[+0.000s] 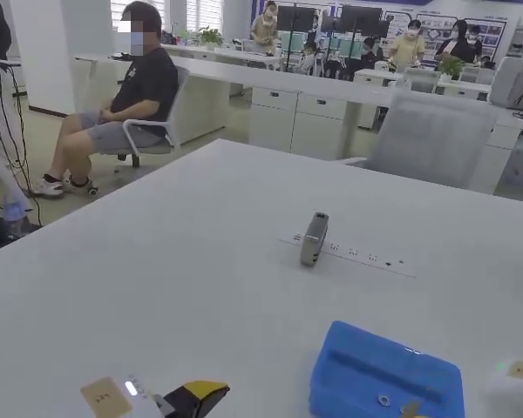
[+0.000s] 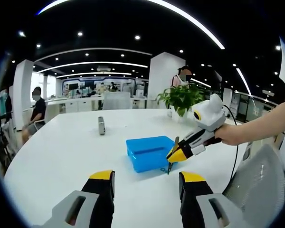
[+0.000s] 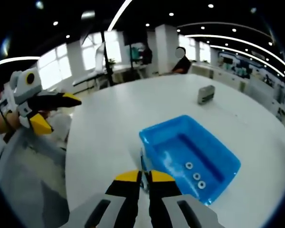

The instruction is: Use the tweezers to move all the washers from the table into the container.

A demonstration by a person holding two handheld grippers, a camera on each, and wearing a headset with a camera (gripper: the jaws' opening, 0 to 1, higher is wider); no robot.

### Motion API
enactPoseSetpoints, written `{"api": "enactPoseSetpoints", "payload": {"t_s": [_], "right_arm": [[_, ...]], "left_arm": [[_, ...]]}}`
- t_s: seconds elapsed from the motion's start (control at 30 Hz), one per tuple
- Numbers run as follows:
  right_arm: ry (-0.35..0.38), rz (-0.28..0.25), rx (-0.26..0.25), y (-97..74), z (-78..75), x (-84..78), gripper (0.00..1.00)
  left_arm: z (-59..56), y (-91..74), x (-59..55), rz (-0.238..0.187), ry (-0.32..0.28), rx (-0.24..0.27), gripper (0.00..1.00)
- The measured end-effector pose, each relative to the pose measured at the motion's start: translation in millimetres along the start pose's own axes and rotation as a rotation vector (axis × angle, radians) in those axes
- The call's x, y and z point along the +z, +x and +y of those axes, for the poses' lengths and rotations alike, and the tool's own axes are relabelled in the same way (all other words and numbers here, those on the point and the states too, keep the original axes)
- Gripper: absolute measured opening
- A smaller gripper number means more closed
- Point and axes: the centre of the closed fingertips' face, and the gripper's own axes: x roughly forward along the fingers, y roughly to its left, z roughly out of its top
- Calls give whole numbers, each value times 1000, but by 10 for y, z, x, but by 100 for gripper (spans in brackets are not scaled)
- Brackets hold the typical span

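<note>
Your right tool point(image 3: 142, 183) is clamped tight on the tweezers point(image 2: 173, 151), whose tips point down at the near rim of the blue container point(image 2: 143, 162). Your left tool point(image 2: 146, 179) hangs with its jaws spread and nothing between them, off to one side of the container and well apart from it. Three washers point(image 3: 196, 176) lie in a row on the container's floor, near its far wall. I cannot tell whether the tweezer tips carry a washer, or whether any more lie out on the bench point(image 1: 200, 244).

From here, the likely troubles are these:

- The tips sit at the container's rim, not over its middle. If you release a washer there, it could strike the rim and bounce out onto the bench.
- The tweezers are thin and held only by your jaws. Knock them against the container wall and they may twist in the grip, so the tips no longer meet.
- The container looks light and nothing pins it down. A push from the tweezers could slide it, so your free left tool may need to steady it.
- Washers are flat, so a shallow approach may skid them along the bench.
</note>
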Motion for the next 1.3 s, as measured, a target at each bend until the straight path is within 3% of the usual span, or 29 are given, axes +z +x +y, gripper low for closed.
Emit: {"api": "enactPoseSetpoints", "payload": {"t_s": [0.3,0.8,1.03,1.3], "right_arm": [[41,-46,7,-70,-9,156,3],[105,-204,25,-194,-107,699,3],[109,-196,-4,-113,-345,748,3],[168,-153,-43,58,-654,664,3]], "left_arm": [[5,-6,6,-4,-4,1,53],[9,-2,2,-3,-4,1,53],[10,-4,8,-6,-6,0,52],[22,-10,8,-8,-8,6,52]]}}
